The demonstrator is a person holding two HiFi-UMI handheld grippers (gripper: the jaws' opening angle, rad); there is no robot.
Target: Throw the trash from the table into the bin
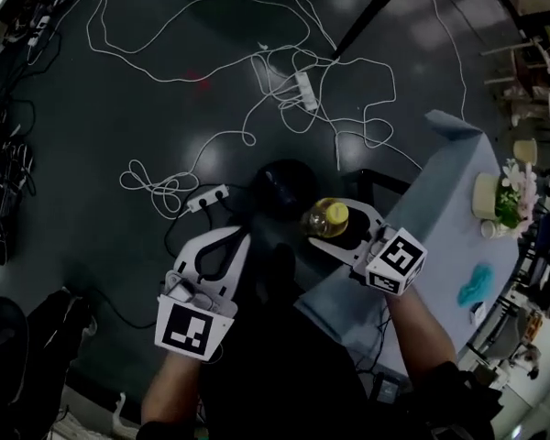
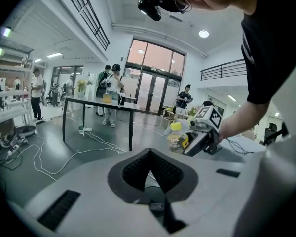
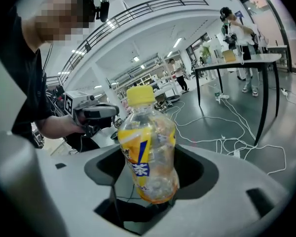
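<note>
**A:** What does the head view give you?

**B:** Both grippers, low in the frame. The right gripper [image 1: 341, 230] holds a clear plastic bottle [image 1: 323, 220] with a yellow cap [image 1: 336, 214]. It is held in the air at the near edge of the grey counter [image 1: 445, 177]. Just past the bottle, on the dark floor [image 1: 92, 126], stands a dark round bin [image 1: 284, 183]. I cannot tell whether the bottle is over its mouth. The left gripper [image 1: 222, 238] hangs over the floor, near the bin and apart from the bottle.

**A:** Anything else around?

**B:** White cables [image 1: 165, 71] loop across the floor to a power strip [image 1: 304, 90]. Some flowers [image 1: 513, 191] stand on the counter's far side.

**A:** And the left gripper view?

**B:** Its fingers [image 2: 135, 169] are pressed together. The dark pads meet with nothing between them. Beyond them, to the right, the right gripper [image 2: 200, 138] carries the bottle [image 2: 176, 138]. Farther back is a black table [image 2: 98, 101] with people [image 2: 111, 90] behind it.

**A:** The right gripper view?

**B:** There the fingers [image 3: 195, 169] pinch the bottle [image 3: 148, 147] low on its body. It stands cap up, tilted a little, with its yellow label towards the camera. The left gripper [image 3: 91, 113] shows at the left, well apart from the bottle. More cables lie on the floor behind.
</note>
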